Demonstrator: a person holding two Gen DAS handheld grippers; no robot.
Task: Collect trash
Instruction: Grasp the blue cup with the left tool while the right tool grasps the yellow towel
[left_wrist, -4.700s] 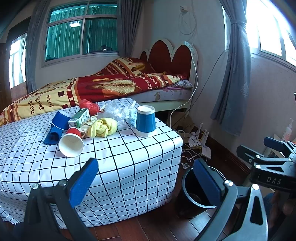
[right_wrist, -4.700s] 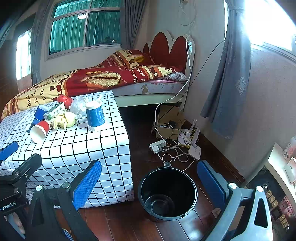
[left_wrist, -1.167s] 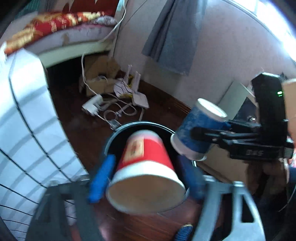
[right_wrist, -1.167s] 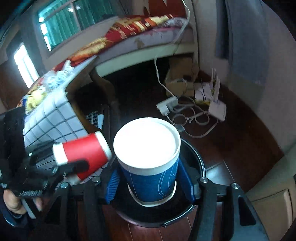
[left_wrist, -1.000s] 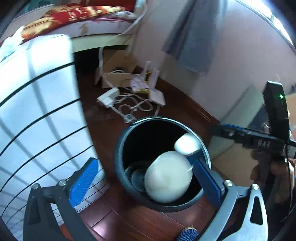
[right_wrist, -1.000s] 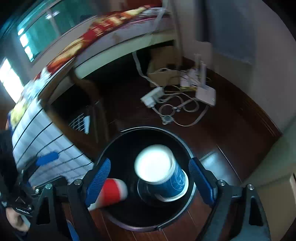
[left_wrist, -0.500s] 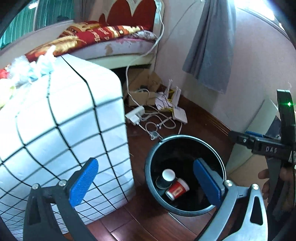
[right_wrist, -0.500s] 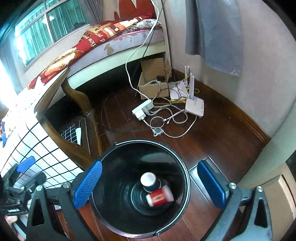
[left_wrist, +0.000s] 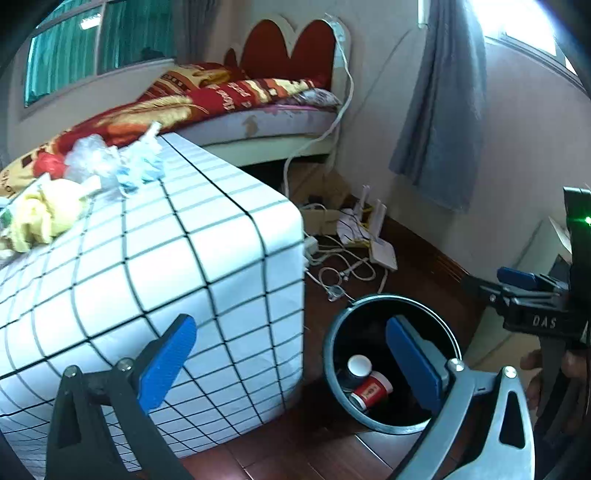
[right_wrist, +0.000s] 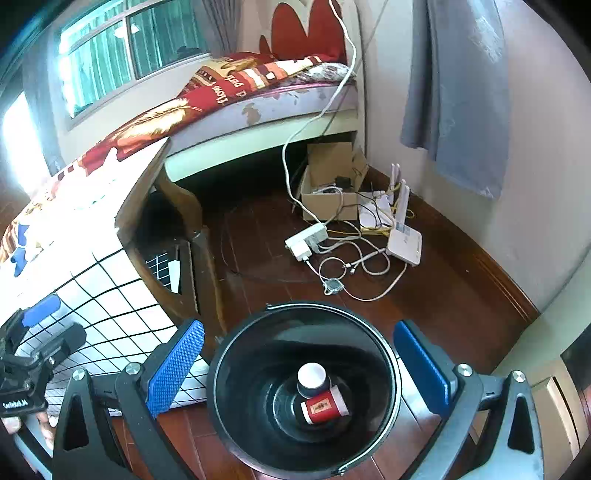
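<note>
A black bin (right_wrist: 236, 417) (left_wrist: 334, 354) stands on the wood floor beside the checked table (left_wrist: 184, 266). On its bottom lie a red paper cup (right_wrist: 323, 406) (left_wrist: 371, 389) and a blue cup (right_wrist: 312, 378) (left_wrist: 356, 367) showing its white base. My right gripper (right_wrist: 299, 365) hangs above the bin, open and empty. My left gripper (left_wrist: 291, 356) is open and empty too, between the table's corner and the bin. More trash sits on the table: a yellow cloth (left_wrist: 44, 214), crumpled clear plastic (left_wrist: 92, 158), a red wad (left_wrist: 48, 164).
A power strip (right_wrist: 306, 240), a router (right_wrist: 404, 240), loose cables and a cardboard box (right_wrist: 332, 177) lie on the floor past the bin. A bed (left_wrist: 258, 107) runs along the back wall. A grey curtain (left_wrist: 439, 103) hangs at the right. A low cabinet (right_wrist: 554, 406) stands at the right.
Both grippers let their cups fall into the bin, then rose and tilted up. The table top and bed have come back into the left wrist view.
</note>
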